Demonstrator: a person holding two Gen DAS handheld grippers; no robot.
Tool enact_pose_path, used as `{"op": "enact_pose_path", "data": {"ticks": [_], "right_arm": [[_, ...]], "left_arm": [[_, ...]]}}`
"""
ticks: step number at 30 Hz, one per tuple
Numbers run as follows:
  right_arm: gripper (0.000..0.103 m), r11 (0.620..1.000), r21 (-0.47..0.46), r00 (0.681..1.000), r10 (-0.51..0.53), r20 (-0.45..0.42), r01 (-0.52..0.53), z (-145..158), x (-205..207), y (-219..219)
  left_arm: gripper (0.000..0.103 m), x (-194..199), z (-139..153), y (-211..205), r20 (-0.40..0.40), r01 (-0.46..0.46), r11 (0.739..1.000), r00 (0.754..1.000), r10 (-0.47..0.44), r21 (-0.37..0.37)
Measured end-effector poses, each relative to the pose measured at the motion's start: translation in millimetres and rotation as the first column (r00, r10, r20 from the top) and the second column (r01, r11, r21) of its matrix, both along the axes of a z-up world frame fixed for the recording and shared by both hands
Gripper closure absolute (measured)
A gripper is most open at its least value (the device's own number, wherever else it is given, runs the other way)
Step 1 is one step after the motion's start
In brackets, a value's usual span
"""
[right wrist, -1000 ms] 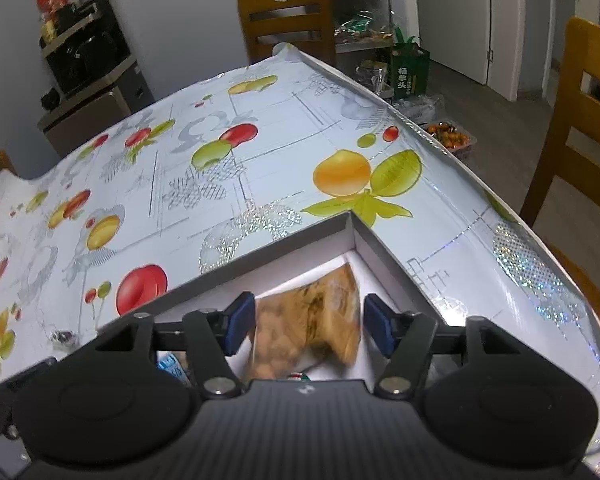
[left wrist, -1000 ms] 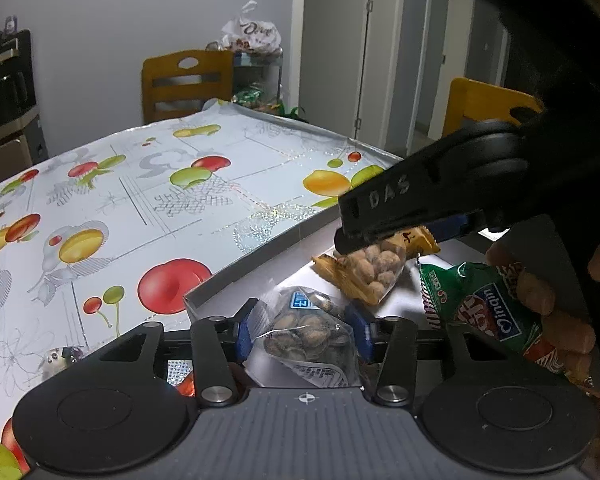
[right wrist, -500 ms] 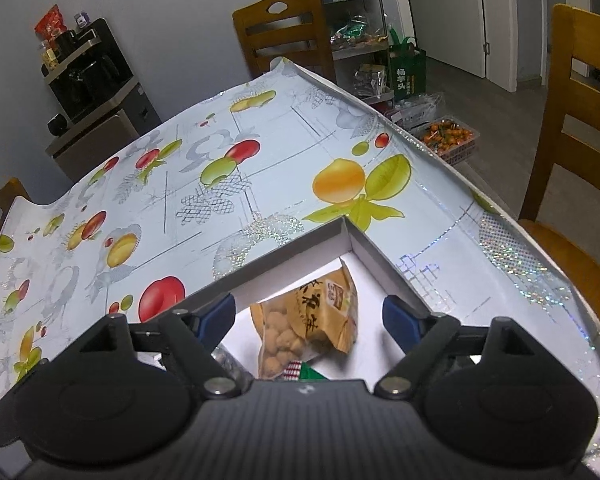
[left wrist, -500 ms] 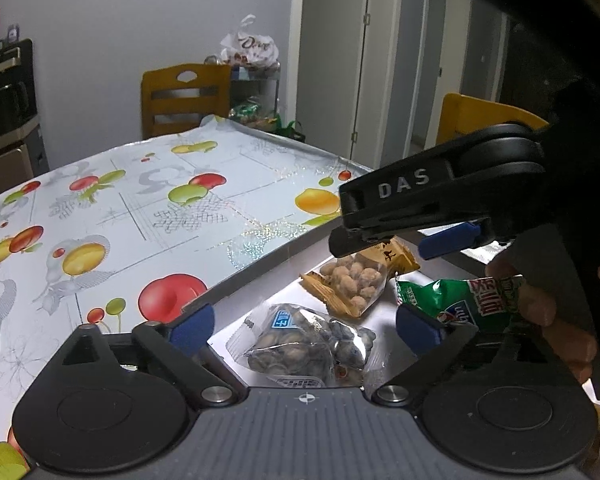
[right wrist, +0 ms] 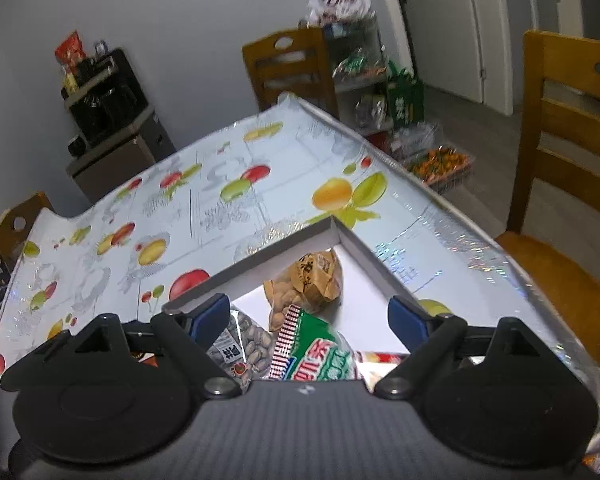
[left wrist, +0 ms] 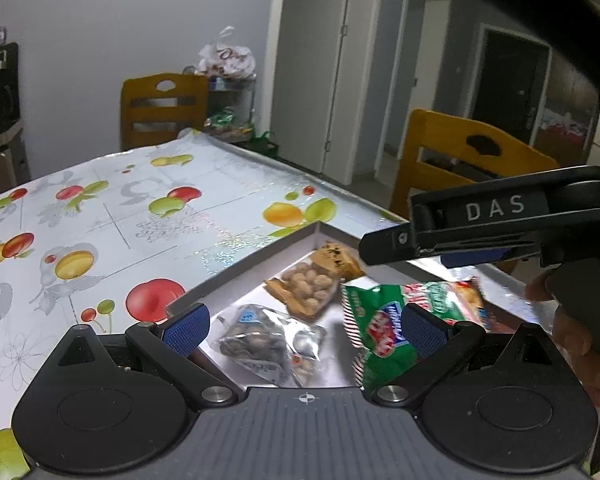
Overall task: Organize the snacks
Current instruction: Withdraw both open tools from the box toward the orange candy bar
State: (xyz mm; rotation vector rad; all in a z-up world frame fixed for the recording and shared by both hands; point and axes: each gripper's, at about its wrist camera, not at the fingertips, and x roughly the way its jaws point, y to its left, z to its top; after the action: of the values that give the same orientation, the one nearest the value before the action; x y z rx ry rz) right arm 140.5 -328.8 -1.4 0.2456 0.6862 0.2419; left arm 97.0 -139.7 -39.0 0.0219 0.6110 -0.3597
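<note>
Three snack packets lie in the shallow box [left wrist: 236,268] on the table [left wrist: 100,216]: clear nut packet [left wrist: 260,344], orange peanut packet [left wrist: 312,284], green packet [left wrist: 384,320]. All look light, soft, crinkly and slippery; best pinched at a sealed edge. Left gripper [left wrist: 306,326] and right gripper [right wrist: 308,314] both spread wide, holding nothing.

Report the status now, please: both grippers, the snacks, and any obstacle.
Left gripper open, empty. Right gripper open, empty. Peanut bag, clear nut bag, green bag all lying in the box. No obstacle seen.
</note>
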Motion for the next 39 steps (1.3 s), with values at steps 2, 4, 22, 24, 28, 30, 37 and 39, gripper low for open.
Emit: {"op": "enact_pose_path", "data": {"ticks": [2,4,22,24,28,30,37,39], "right_arm": [[0.015,1.000,0.003,1.000,-0.007,0.020,0.007,3.7,-11.9,-2.2],[0.015,1.000,-0.006,0.999,-0.005,0.040,0.006,6.9,-24.2,-2.5],[0.015,0.982,-0.158,0.989,0.120,0.088,-0.105,9.0,-78.1,64.0],[0.015,0.980,-0.163,0.987,0.128,0.095,-0.111,11.5,-82.7,71.7],[0.015,0.976,-0.175,0.984,0.146,0.100,-0.127,14.5,-87.6,85.1],[0.015,0.973,-0.185,0.983,0.154,0.099,-0.134,15.1,-89.5,91.5],[0.015,0.959,-0.221,0.970,0.210,0.119,-0.181,18.9,-99.7,110.7],[0.015,0.950,-0.239,0.963,0.238,0.131,-0.202,17.0,-102.3,116.7]], "left_arm": [[0.000,-8.2,2.1,2.4,0.001,0.015,1.000,1.000,-0.015,-0.002],[0.000,-16.2,2.1,7.1,0.002,0.024,1.000,1.000,-0.024,0.007],[0.000,-54.6,19.1,64.3,0.052,-0.134,0.970,0.991,0.126,0.205],[0.000,-57.3,19.7,69.6,0.050,-0.129,0.972,0.991,0.121,0.198],[0.000,-59.1,16.9,81.4,0.041,-0.135,0.973,0.991,0.130,0.186],[0.000,-59.3,16.4,91.2,0.035,-0.145,0.974,0.989,0.141,0.172],[0.000,-46.7,24.3,143.5,0.023,-0.265,0.961,0.964,0.264,0.078],[0.000,-40.9,24.7,153.5,0.034,-0.294,0.952,0.956,0.292,0.088]]}}
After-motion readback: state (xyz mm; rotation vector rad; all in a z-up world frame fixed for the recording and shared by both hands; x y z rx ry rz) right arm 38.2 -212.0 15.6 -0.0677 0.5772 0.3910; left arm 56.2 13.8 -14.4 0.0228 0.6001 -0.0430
